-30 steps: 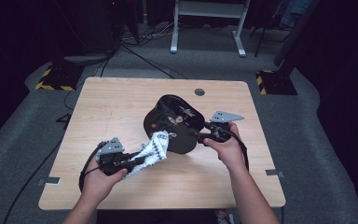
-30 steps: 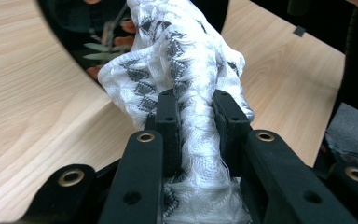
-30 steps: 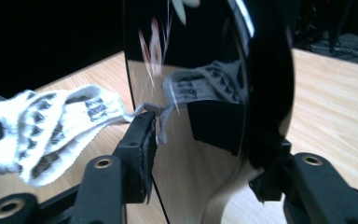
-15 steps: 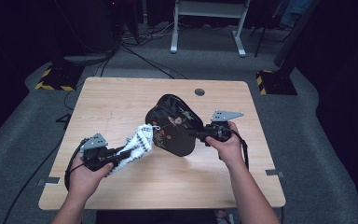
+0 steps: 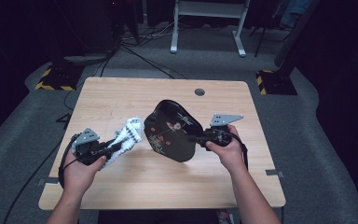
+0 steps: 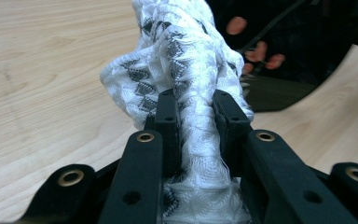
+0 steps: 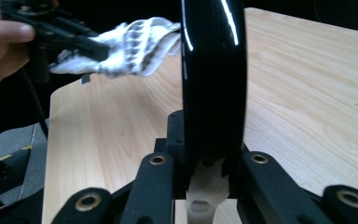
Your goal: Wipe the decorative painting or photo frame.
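Observation:
A black lacquered plate (image 5: 175, 130) with a flower pattern is held tilted above the wooden table (image 5: 121, 93). My right gripper (image 5: 193, 138) is shut on its right rim. In the right gripper view the plate (image 7: 214, 70) stands edge-on between the jaws of my right gripper (image 7: 209, 135). My left gripper (image 5: 116, 147) is shut on a bunched white cloth (image 5: 129, 133) with a grey pattern, just left of the plate. In the left gripper view the cloth (image 6: 191, 70) bulges out past my left gripper (image 6: 198, 105). The right gripper view shows the cloth (image 7: 135, 44) close beside the plate's face.
A round cable hole (image 5: 199, 92) sits near the table's far edge. Beyond the table stand a white frame (image 5: 209, 28) and yellow-black striped floor blocks (image 5: 56, 79). Cables trail over the grey floor at the left.
My left hand has drawn the cloth to the left, off the plate's face. The plate has stayed in my right gripper, with little shift.

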